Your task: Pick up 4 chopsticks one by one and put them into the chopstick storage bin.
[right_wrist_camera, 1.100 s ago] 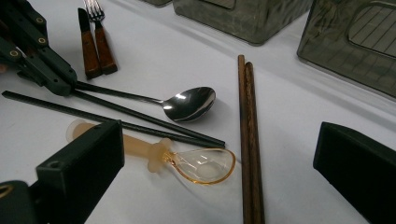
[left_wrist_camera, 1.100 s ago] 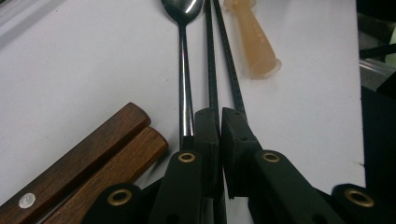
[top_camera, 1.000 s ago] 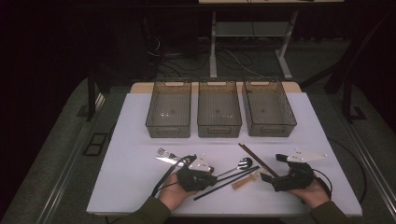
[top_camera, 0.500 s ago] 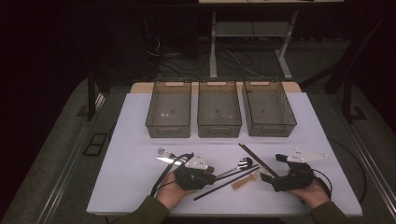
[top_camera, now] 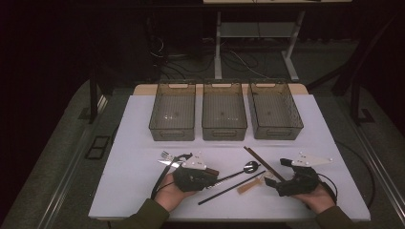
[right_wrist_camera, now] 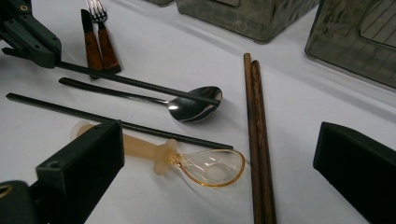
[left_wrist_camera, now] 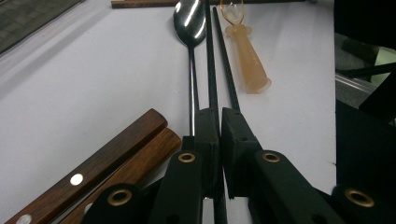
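Left fingers: clenched on a dark chopstick; in the left gripper view the two fingers stand almost together with the stick pinched between them at its near end.
Left gripper: the left gripper lies low on the counter, lower middle of the high view, pointing toward the frame's right.
Held chopstick: runs from the fingers over the spoon; in the right gripper view its tip rests across the spoon's bowl.
Second chopstick: the other dark chopstick lies flat just beside it, below the spoon in the high view.
Right fingers: released, standing wide apart and holding nothing; the right gripper looks over a clear amber spoon lying between the fingers' lines of reach.
Right hand: cradles its gripper from below at the lower right of the high view, near the counter's front edge.
Nearby: brown chopsticks lie as a pair between the two grippers; a knife and fork with wooden handles lie left of the left gripper.
Open room: bare counter on the left side and between the cutlery and the three bins at the back.
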Motion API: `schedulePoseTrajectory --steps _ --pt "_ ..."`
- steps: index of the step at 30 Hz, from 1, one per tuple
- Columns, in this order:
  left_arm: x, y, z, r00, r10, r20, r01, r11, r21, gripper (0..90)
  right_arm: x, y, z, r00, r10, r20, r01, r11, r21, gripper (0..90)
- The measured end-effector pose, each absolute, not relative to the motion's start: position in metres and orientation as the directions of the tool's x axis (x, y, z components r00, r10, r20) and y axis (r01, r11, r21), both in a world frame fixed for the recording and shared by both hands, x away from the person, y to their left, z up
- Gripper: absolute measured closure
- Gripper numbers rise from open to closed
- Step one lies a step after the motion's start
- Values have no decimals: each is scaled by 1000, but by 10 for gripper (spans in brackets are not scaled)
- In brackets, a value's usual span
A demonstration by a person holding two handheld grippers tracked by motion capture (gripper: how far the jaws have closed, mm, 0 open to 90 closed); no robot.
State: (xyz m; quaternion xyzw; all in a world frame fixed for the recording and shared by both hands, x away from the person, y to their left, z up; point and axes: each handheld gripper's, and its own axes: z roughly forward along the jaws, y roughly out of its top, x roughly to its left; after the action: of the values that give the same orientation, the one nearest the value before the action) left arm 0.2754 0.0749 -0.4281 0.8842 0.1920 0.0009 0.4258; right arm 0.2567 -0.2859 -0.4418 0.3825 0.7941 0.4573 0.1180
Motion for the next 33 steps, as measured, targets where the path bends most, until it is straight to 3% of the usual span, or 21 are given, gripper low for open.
schedulePoseTrajectory --steps 33 --pt "287 115 -415 891 425 -159 383 -515 767 852 255 -285 -444 -667 734 127 502 317 804 15"
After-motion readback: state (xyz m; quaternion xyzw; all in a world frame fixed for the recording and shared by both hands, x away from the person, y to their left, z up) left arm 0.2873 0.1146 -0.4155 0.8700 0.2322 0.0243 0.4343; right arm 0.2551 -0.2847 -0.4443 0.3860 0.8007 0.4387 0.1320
